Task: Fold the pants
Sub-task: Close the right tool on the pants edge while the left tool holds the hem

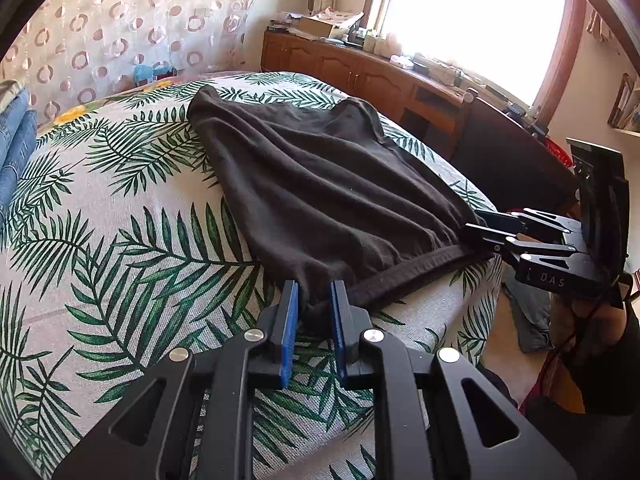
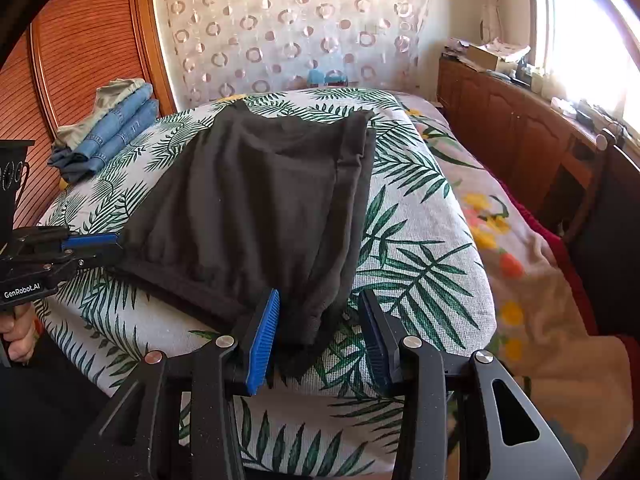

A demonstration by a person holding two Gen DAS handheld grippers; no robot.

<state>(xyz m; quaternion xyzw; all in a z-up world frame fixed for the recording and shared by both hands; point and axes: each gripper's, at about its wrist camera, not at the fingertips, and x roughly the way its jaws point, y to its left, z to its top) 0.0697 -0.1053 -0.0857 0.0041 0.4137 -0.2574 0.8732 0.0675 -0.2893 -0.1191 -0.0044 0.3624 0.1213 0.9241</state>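
The black pants (image 1: 320, 196) lie folded on the bed (image 1: 120, 240), spread over its palm-leaf cover. Their long axis runs from the near edge of the bed, where the person stands, away toward the patterned curtain (image 2: 288, 32) at the far side. The elastic waistband (image 1: 412, 276) is the near end, lying crosswise along the bed's edge; the far end sits close to the far edge of the mattress.

The left gripper (image 1: 314, 320) is at the waistband's left corner. Its jaws stand a little apart with the bunched corner of cloth between the blue pads; whether they press it firmly I cannot tell. From the right wrist view it comes in from the side, level with the bed, its blue pad at the cloth's edge.

The right gripper (image 2: 318, 332) is at the opposite near corner. Its jaws are spread wide, and the corner of the pants sits loosely between them, nearer the left pad, with leaf-print cover showing beside the right one.

A stack of folded jeans (image 2: 116, 128) rests on the far left of the bed, well apart from the pants. A wooden cabinet (image 1: 360, 68) runs under the bright window.
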